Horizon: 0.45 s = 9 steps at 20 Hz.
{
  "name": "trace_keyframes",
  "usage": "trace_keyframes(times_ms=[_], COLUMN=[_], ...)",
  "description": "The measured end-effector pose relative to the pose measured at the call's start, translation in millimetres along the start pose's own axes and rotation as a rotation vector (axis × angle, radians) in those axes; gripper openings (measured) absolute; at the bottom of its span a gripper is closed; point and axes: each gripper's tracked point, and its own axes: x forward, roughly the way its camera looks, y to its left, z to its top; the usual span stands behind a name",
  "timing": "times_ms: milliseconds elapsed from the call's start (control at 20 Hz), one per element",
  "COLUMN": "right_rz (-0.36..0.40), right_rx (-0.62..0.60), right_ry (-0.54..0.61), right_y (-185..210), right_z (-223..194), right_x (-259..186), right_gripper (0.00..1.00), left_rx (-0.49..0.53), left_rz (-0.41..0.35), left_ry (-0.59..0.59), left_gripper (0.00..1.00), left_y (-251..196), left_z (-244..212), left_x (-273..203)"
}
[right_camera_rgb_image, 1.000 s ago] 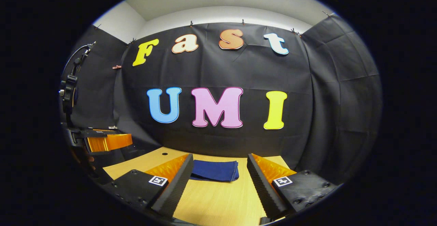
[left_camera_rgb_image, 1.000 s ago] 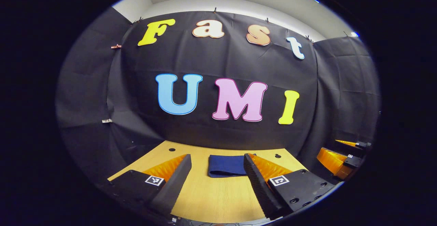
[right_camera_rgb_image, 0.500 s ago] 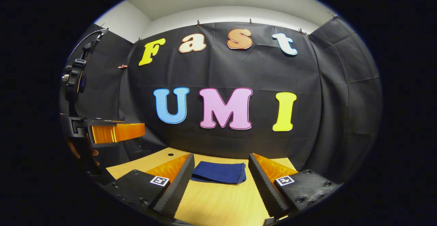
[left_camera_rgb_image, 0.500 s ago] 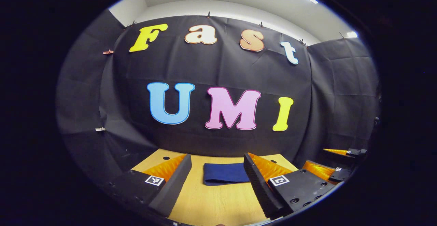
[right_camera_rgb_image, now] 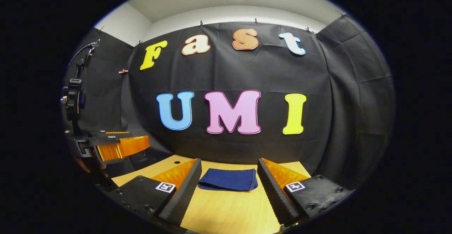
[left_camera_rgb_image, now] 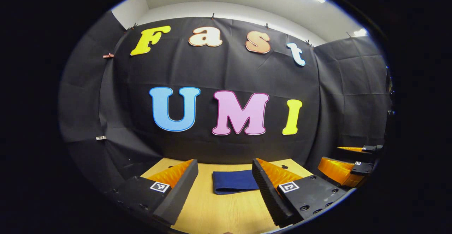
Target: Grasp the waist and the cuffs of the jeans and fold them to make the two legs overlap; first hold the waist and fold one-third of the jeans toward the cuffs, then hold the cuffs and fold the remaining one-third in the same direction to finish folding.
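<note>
The dark blue jeans (left_camera_rgb_image: 233,181) lie folded into a small flat packet near the far edge of the wooden table (left_camera_rgb_image: 219,209), also seen in the right gripper view as the jeans (right_camera_rgb_image: 227,179). My left gripper (left_camera_rgb_image: 224,182) hovers well short of them, jaws wide apart with nothing between them. My right gripper (right_camera_rgb_image: 227,182) is likewise open and empty, held back above the table (right_camera_rgb_image: 226,209). The right gripper (left_camera_rgb_image: 348,165) appears at the right edge of the left gripper view. At the left of the right gripper view is the left gripper (right_camera_rgb_image: 118,145), held by a hand.
The black cloth wall stands right behind the table's far edge. Small round holes (left_camera_rgb_image: 284,166) mark the tabletop near its back corners. A black camera mount (right_camera_rgb_image: 74,98) rises above the left gripper at the left of the right gripper view.
Both grippers have drifted slightly up and back from the table; the folded jeans lie still. Both jaws stayed open.
</note>
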Motion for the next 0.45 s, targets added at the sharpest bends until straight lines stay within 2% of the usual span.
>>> trace_keyframes(times_ms=[50, 150, 350, 400, 450], right_rz=[0.002, 0.004, 0.011, 0.004, -0.001], right_rx=[-0.005, -0.01, -0.015, -0.018, -0.015], right_ry=[-0.009, -0.018, -0.03, -0.03, -0.029], right_y=[1.8, 5.6, 14.0, 13.6, 14.3], right_z=[2.4, 3.9, 6.4, 6.8, 5.9], right_x=[2.2, 4.1, 2.9, 2.8, 4.1], right_gripper=[1.0, 0.96, 0.96, 0.96, 0.96], left_rx=[-0.003, 0.0, 0.011, 0.013, 0.016], left_rz=[-0.007, -0.016, -0.032, -0.035, -0.039], left_ry=[-0.001, -0.011, -0.023, -0.025, -0.024], left_gripper=[0.96, 0.96, 0.96, 0.92, 0.96], left_y=[-0.6, 1.0, 4.2, 5.5, 6.7], left_z=[-0.3, 2.9, 5.7, 5.6, 3.8], left_x=[1.1, 2.6, 6.1, 8.3, 9.4])
